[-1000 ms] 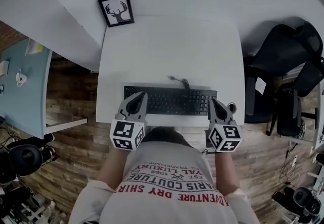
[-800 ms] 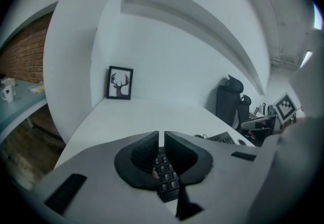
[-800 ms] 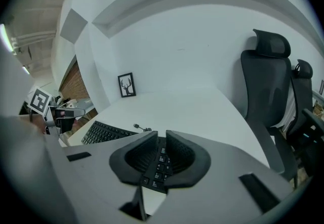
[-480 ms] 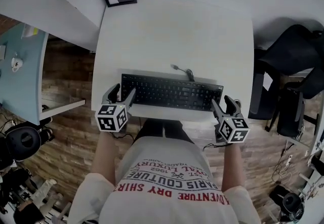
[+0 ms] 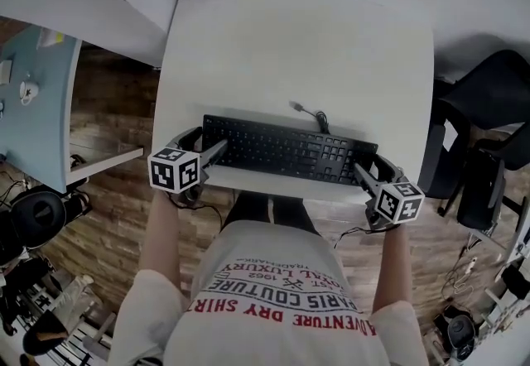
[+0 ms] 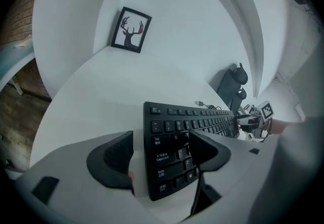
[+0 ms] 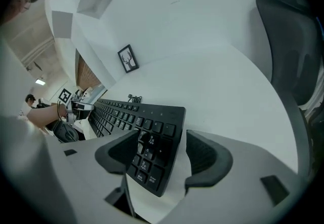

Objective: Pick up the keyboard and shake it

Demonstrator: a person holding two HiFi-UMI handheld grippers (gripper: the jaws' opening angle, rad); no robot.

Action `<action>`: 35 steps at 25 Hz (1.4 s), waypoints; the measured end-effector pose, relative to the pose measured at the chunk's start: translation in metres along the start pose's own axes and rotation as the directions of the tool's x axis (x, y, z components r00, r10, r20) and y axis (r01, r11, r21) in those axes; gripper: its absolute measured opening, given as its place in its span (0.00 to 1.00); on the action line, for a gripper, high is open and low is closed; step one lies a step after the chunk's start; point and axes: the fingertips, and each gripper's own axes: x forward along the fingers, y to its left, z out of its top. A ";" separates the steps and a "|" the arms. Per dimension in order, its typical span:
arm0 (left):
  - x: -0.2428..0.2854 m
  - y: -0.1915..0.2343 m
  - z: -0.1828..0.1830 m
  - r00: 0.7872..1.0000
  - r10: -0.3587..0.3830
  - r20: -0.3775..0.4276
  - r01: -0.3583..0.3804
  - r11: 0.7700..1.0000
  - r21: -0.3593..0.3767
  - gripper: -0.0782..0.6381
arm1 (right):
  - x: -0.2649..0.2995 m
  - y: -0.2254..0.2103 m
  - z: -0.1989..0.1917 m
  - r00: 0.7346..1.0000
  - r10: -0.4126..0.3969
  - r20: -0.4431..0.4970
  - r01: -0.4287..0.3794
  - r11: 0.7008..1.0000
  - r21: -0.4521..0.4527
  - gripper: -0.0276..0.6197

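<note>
**Grippers sunk to the keyboard's ends, jaws wide**

Since a second ago both hands have dropped to the desk's front edge, forearms stretched forward, each gripper tilted downward. The left gripper (image 5: 207,146) and right gripper (image 5: 373,167) have just been opening. Each now straddles one end of the flat black plastic keyboard (image 5: 286,149), gripping nothing. It lies on the smooth white table (image 5: 298,50), its cable (image 5: 313,114) curling behind. Each inner jaw hides some keys
</note>
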 end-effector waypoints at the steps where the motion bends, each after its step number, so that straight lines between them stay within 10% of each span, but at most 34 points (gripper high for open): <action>1: 0.001 0.000 0.000 1.000 -0.007 -0.009 0.007 1.000 0.001 0.58 | 0.002 0.000 -0.001 1.000 0.004 -0.008 -0.004 1.000 -0.006 0.48; 14: 0.005 -0.012 -0.002 0.993 -0.092 -0.070 0.096 0.994 0.052 0.55 | 0.011 0.001 -0.002 0.993 0.113 -0.033 -0.113 0.993 0.026 0.48; 35: -0.014 -0.029 0.022 0.992 -0.049 0.117 0.040 0.996 0.082 0.54 | -0.013 0.009 0.007 0.993 0.049 0.106 -0.049 0.999 -0.001 0.48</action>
